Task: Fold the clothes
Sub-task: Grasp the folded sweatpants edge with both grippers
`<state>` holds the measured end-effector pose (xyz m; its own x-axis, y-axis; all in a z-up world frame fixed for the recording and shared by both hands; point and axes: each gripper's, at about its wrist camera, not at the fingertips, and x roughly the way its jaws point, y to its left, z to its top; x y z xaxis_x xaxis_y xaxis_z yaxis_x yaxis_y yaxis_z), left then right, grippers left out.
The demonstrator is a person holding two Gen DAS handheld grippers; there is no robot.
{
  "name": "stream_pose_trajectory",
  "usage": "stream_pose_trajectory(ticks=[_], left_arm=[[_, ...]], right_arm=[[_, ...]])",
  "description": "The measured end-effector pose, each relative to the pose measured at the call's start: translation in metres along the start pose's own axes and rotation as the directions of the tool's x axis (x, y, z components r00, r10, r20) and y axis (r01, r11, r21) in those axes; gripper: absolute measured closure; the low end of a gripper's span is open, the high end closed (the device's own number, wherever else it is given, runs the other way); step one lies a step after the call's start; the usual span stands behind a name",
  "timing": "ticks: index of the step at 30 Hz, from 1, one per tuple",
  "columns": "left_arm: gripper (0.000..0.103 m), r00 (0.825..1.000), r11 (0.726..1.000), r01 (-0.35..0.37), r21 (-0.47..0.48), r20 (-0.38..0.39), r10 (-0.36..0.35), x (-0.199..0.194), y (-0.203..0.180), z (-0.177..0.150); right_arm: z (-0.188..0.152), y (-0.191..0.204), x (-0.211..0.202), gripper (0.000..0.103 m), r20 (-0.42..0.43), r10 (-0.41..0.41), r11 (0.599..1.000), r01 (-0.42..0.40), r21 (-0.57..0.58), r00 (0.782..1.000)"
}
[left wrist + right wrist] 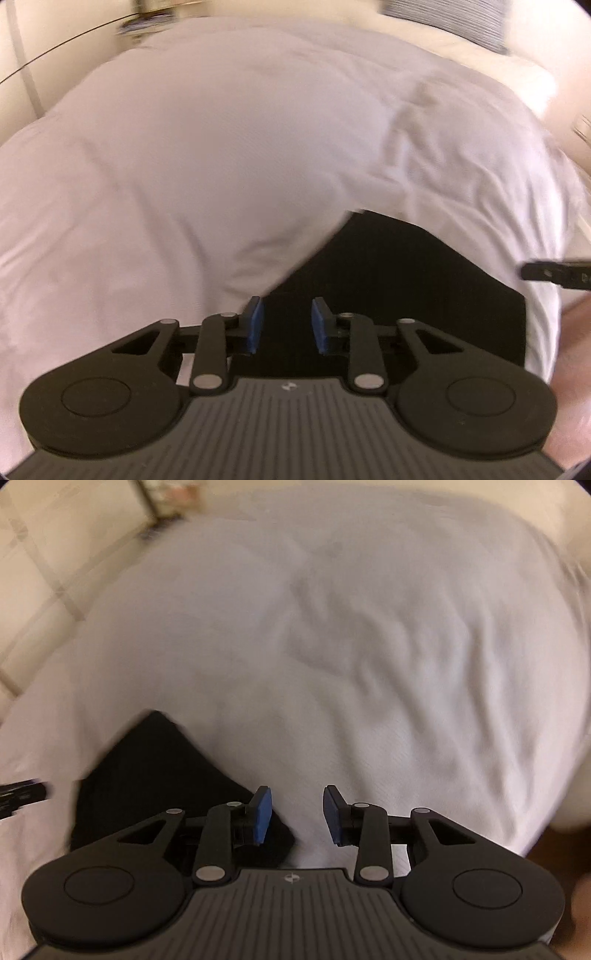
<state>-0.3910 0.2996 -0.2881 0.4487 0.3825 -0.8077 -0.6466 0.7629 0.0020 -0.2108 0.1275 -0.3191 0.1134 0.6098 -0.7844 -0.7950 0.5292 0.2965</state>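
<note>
A black folded garment [399, 280] lies on the white bed sheet [221, 166] near the bed's front edge. My left gripper [287, 323] is open and empty, hovering over the garment's left part. The garment also shows in the right wrist view [147, 771], at lower left. My right gripper [297, 814] is open and empty, above the sheet just right of the garment's corner. Its tip shows in the left wrist view [554, 275] at the far right. The left gripper's tip shows in the right wrist view [22, 794] at the far left. Both views are motion-blurred.
The white sheet [369, 646] covers the bed and is wrinkled toward the right. A tiled floor [44, 572] lies beyond the bed at upper left. A striped pillow [461, 18] sits at the far right corner.
</note>
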Motion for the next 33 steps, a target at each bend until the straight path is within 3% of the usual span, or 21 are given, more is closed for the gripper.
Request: stream_pose_trajectory(ticks=[3, 6, 8, 11, 13, 16, 18, 21, 23, 25, 27, 29, 33], left_arm=[[0.080, 0.998, 1.000, 0.021, 0.006, -0.055, -0.020, 0.038, -0.009, -0.003], [0.081, 0.994, 0.999, 0.013, -0.042, -0.106, -0.017, 0.080, -0.007, -0.004], [0.081, 0.993, 0.999, -0.008, -0.051, -0.119, 0.002, 0.092, -0.008, -0.005], [0.078, 0.994, 0.995, -0.032, -0.097, -0.107, 0.022, 0.076, -0.008, -0.005], [0.071, 0.995, 0.986, -0.039, -0.160, -0.101, 0.023, 0.052, -0.001, -0.010], [0.057, 0.993, 0.948, -0.049, -0.314, -0.118, 0.012, 0.013, 0.020, -0.029], [0.055, 0.989, 0.885, -0.040, -0.463, -0.146, -0.031, -0.003, 0.036, -0.050], [0.047, 0.977, 0.713, 0.027, -0.701, -0.132, -0.167, -0.014, 0.059, -0.089], [0.045, 0.969, 0.605, 0.071, -0.793, -0.088, -0.230, -0.009, 0.063, -0.108], [0.044, 0.963, 0.516, 0.111, -0.850, -0.037, -0.268, 0.002, 0.063, -0.120], [0.042, 0.956, 0.448, 0.147, -0.882, 0.011, -0.292, 0.016, 0.064, -0.125], [0.041, 0.950, 0.389, 0.173, -0.905, 0.049, -0.309, 0.029, 0.066, -0.129], [0.043, 0.940, 0.344, 0.202, -0.917, 0.082, -0.332, 0.052, 0.066, -0.132]], right_arm=[[-0.007, 0.014, 0.010, 0.069, -0.035, 0.063, 0.993, -0.066, -0.099, 0.997], [-0.021, 0.010, 0.043, 0.068, -0.079, 0.011, 0.985, -0.024, -0.172, 0.997], [-0.025, -0.006, 0.060, 0.069, -0.088, 0.018, 0.990, -0.030, -0.137, 0.996], [-0.020, -0.034, 0.072, 0.069, -0.130, 0.073, 0.997, -0.073, 0.001, 0.989], [-0.013, -0.045, 0.072, 0.069, -0.152, 0.109, 0.993, -0.099, 0.071, 0.982], [-0.009, -0.062, 0.060, 0.057, -0.154, 0.164, 0.971, -0.132, 0.199, 0.974], [-0.010, -0.076, 0.048, 0.053, -0.135, 0.204, 0.941, -0.156, 0.300, 0.970], [-0.029, -0.093, 0.034, 0.047, -0.106, 0.307, 0.850, -0.222, 0.478, 0.946], [-0.046, -0.098, 0.034, 0.044, -0.100, 0.377, 0.778, -0.256, 0.574, 0.921], [-0.062, -0.095, 0.037, 0.042, -0.103, 0.428, 0.723, -0.272, 0.635, 0.898], [-0.077, -0.089, 0.042, 0.041, -0.105, 0.464, 0.683, -0.279, 0.675, 0.880], [-0.080, -0.081, 0.054, 0.035, -0.100, 0.476, 0.672, -0.289, 0.682, 0.873], [-0.079, -0.076, 0.073, 0.030, -0.084, 0.449, 0.683, -0.281, 0.674, 0.889]])
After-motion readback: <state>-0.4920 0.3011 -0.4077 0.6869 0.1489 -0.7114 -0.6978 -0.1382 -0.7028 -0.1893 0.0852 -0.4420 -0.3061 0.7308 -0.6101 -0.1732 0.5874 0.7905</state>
